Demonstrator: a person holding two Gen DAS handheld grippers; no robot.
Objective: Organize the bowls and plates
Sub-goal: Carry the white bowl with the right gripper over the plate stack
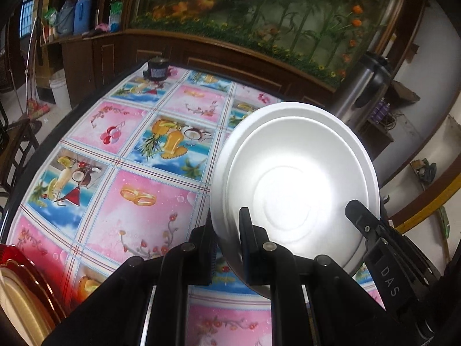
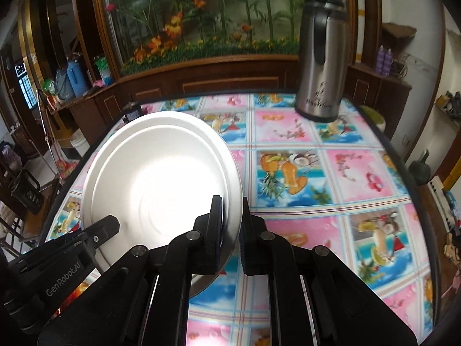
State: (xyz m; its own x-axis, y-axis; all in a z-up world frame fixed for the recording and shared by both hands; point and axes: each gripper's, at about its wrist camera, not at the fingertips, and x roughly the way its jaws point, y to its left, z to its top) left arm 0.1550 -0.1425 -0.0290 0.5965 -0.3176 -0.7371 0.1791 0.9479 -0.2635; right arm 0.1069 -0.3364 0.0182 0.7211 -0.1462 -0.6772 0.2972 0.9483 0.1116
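Ahead of me the table [image 2: 288, 178] lies open across its middle. A steel flask [image 2: 321, 66] blocks the far right corner, a dark jar [image 1: 157, 69] the far left, and a red tray [image 1: 26, 294] the near left edge.

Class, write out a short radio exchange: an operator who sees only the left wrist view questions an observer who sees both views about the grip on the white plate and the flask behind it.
Operator: On my screen the right tongs show only as one black tip against the white round foam plate. Are they gripping it?
Observer: Yes. In the right wrist view they are shut on the plate's rim, one finger on each face.
Operator: The plate hides the foot of the tall stainless steel flask with a black handle. Where does it stand?
Observer: Upright on the pink and blue picture tablecloth, near the table's far edge, apart from the plate.
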